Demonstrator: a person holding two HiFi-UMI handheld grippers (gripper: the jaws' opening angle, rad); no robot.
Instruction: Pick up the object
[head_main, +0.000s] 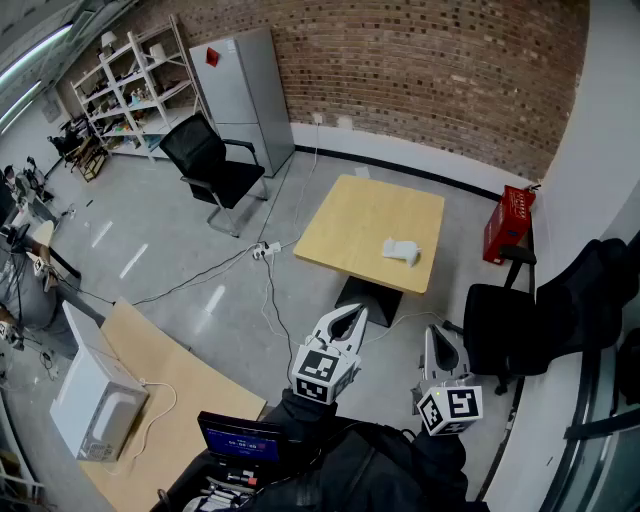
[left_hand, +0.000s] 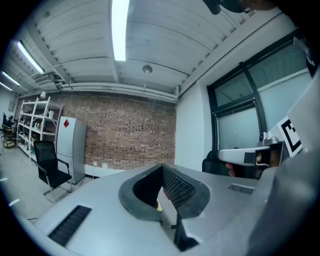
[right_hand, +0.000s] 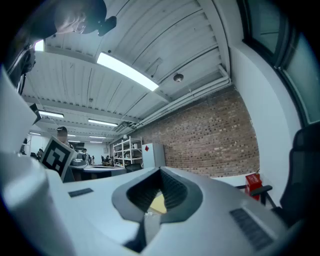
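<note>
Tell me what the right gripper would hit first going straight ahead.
Probably the wooden table, seen straight ahead of the right gripper; nothing shows in between. Depth is unclear, so it might pass above it.

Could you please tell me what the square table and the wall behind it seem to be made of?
The table is likely wood or laminate, matte: pale, even tan top. The wall is bare brick, rough: reddish-brown courses with visible mortar lines.
</note>
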